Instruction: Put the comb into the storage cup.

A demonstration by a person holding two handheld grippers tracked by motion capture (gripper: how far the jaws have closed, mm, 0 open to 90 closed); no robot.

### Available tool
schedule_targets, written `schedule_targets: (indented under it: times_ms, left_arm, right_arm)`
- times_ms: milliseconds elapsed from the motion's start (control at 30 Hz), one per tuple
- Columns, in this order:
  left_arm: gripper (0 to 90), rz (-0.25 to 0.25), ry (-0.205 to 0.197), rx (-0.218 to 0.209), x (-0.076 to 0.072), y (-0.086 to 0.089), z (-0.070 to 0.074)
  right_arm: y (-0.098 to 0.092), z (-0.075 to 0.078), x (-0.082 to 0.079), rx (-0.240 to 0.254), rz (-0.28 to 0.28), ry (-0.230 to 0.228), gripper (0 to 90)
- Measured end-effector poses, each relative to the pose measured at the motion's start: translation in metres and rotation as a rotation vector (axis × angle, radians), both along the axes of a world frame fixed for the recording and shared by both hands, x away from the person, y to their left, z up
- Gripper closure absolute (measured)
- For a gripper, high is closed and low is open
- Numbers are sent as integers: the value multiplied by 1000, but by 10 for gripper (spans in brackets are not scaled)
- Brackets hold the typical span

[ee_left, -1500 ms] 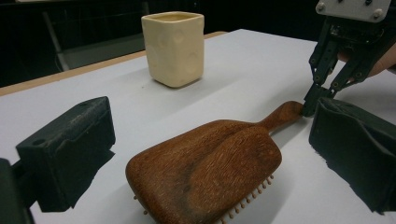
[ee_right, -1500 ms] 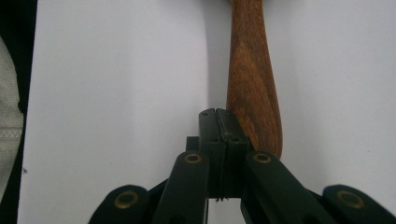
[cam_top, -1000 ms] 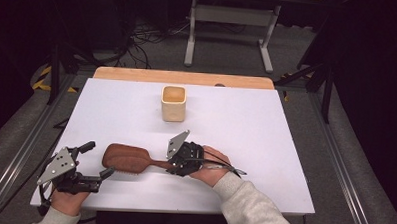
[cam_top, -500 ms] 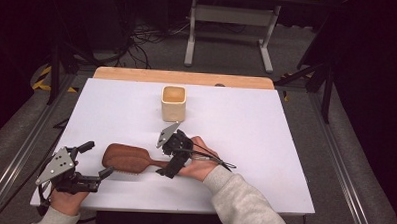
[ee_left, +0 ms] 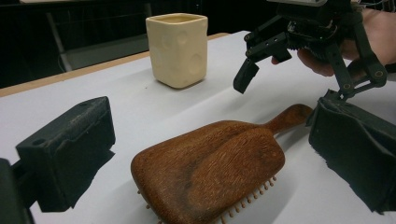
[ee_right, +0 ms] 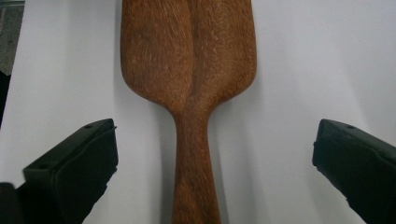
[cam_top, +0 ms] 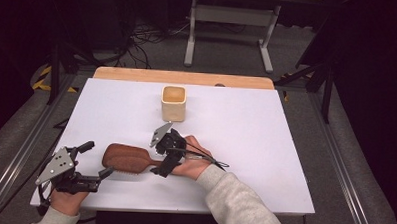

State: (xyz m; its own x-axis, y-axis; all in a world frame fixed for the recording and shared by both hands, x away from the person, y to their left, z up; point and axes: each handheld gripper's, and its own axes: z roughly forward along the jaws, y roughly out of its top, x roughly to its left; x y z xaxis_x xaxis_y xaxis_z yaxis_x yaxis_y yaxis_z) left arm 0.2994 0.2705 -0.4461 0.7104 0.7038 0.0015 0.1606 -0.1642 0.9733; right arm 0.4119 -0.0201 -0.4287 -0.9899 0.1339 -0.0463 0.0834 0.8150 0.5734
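Note:
A brown wooden hairbrush [cam_top: 127,158] lies bristles down on the white table, with its handle [ee_right: 194,177] pointing right. My right gripper [cam_top: 161,158] hovers over the handle. Its jaws have just been opening and now stand wide on either side of the handle without touching it. In the right gripper view the gripper [ee_right: 215,158] looks straight down on the handle and the brush head [ee_right: 187,51]. My left gripper [cam_top: 97,159] rests open at the table's near left, just left of the brush head [ee_left: 210,172]. The left gripper view also shows the right gripper [ee_left: 289,84].
A cream square cup [cam_top: 174,102] stands upright behind the brush, near the table's middle; it also shows in the left gripper view [ee_left: 178,49]. The white table [cam_top: 265,144] has a wooden strip at its far edge. A metal stand and cables lie on the floor beyond.
The right gripper's jaws have gone from closed on the handle to wide open. The hand has rolled and shifted left along the handle. The brush and the left gripper have stayed put.

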Motion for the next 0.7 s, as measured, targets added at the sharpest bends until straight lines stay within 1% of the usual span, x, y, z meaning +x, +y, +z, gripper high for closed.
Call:
schedule_targets:
  times_ms: [33,100,200,267,300,333,367,400,433,500,533,567,600,633,667,700]
  left_arm:
    - [13,-1,-2,2,0,0,0]
    - [13,1,-2,-3,0,0,0]
    - [13,3,-4,-8,0,0,0]
    - [13,2,-4,-8,0,1,0]
    - [13,3,-3,-8,0,1,0]
    - [13,3,-3,-9,0,1,0]
    - [13,3,-3,-9,0,1,0]
    - [13,2,-5,-8,0,1,0]
    - [13,2,-5,-8,0,1,0]
    - [13,3,-4,-9,0,1,0]
    - [13,3,-4,-9,0,1,0]
    - [13,3,-3,-9,0,1,0]
    - [13,2,-4,-9,0,1,0]
    - [13,3,-4,-8,0,1,0]
    - [13,3,-4,-9,0,1,0]
    - [13,3,-4,-9,0,1,0]
  right_arm:
    - [2,-1,-1,5,-6,4,19]
    - [6,-2,0,-8,12,0,34]
    - [9,-5,1,-22,6,12,51]
    - [13,-9,2,-37,11,25,85]
    - [13,-9,2,-37,11,25,85]
    - [16,-11,2,-43,18,30,125]
    - [16,-11,2,-43,18,30,125]
    - [17,-13,3,-47,18,35,145]
    - [19,-14,3,-59,21,46,180]
    - [20,-16,3,-71,24,52,229]
    - [22,-17,1,-83,19,57,292]
    - [23,-17,1,-91,27,59,332]
    - [23,-17,1,-91,27,59,332]
    - [24,-18,0,-105,38,56,409]
    - [24,-18,0,-110,39,53,447]
    - [24,-18,0,-110,39,53,447]
